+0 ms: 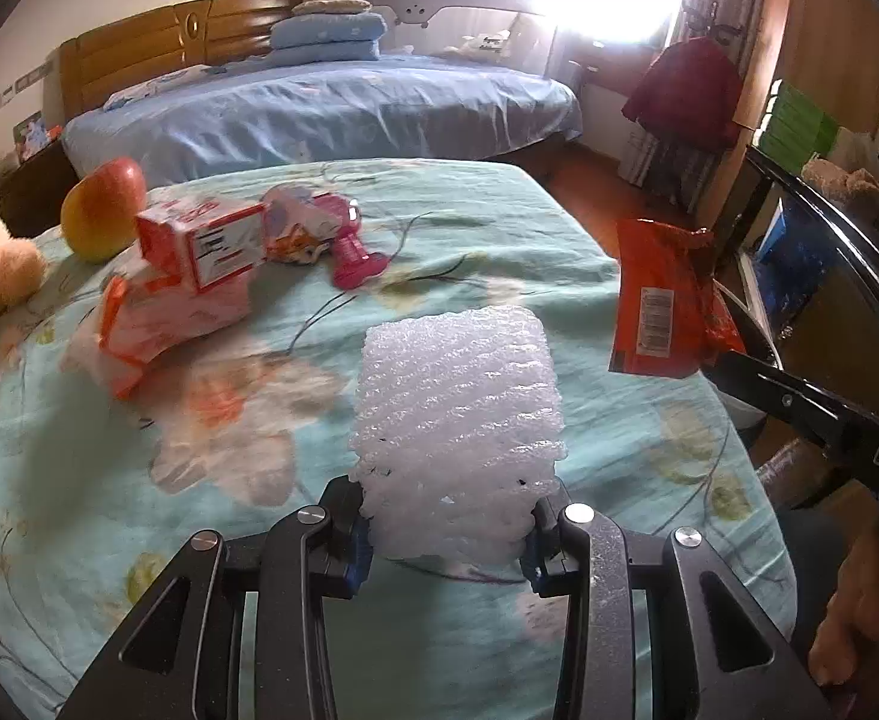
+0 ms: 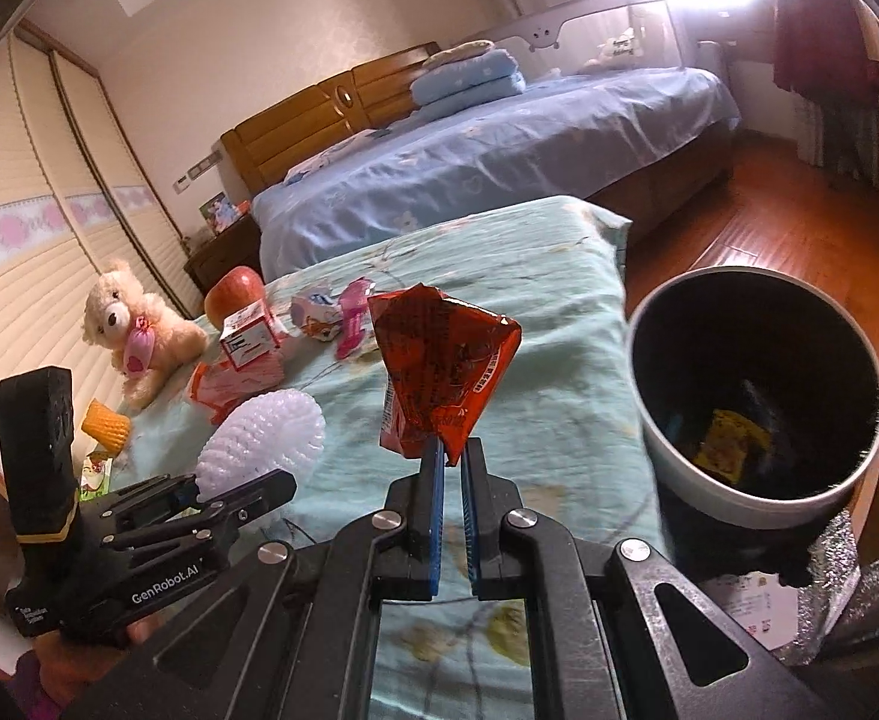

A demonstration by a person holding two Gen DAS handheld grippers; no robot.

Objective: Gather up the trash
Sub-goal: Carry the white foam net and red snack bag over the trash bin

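Trash in two pieces is held above a bed covered in a pale green floral sheet [image 1: 499,222]. The left gripper [image 1: 448,531] has its jaws part-way apart and pressed against the sides of a white foam fruit net [image 1: 460,414], which stands upright between the blue pads, lifted clear of the sheet. The right gripper [image 2: 452,468] has its jaws closed tight on the lower edge of a crumpled red snack wrapper [image 2: 445,372], which sticks up above the fingertips. In the left wrist view the same wrapper hangs at the right, past the edge of the bed, pinched at the tip of the right gripper's black arm.

To the right of the bed stands a round bin [image 2: 667,450] with a pale outside and a black inside. A yellow piece of litter [image 2: 727,447] lies at its bottom. The wrapper is to the left of the bin, not over its opening.

Further back on the sheet lie a red and white carton [image 1: 211,240] resting on an orange and white packet [image 1: 163,324], a red and yellow apple [image 1: 103,210], a pink toy [image 1: 352,249] and a small printed wrapper [image 1: 295,237]. A cream teddy bear [image 2: 130,330] sits at the left edge, near a yellow foam net [image 2: 106,426]. Beyond is a second bed with a blue cover [image 1: 319,108] and a wooden headboard [image 1: 169,36].
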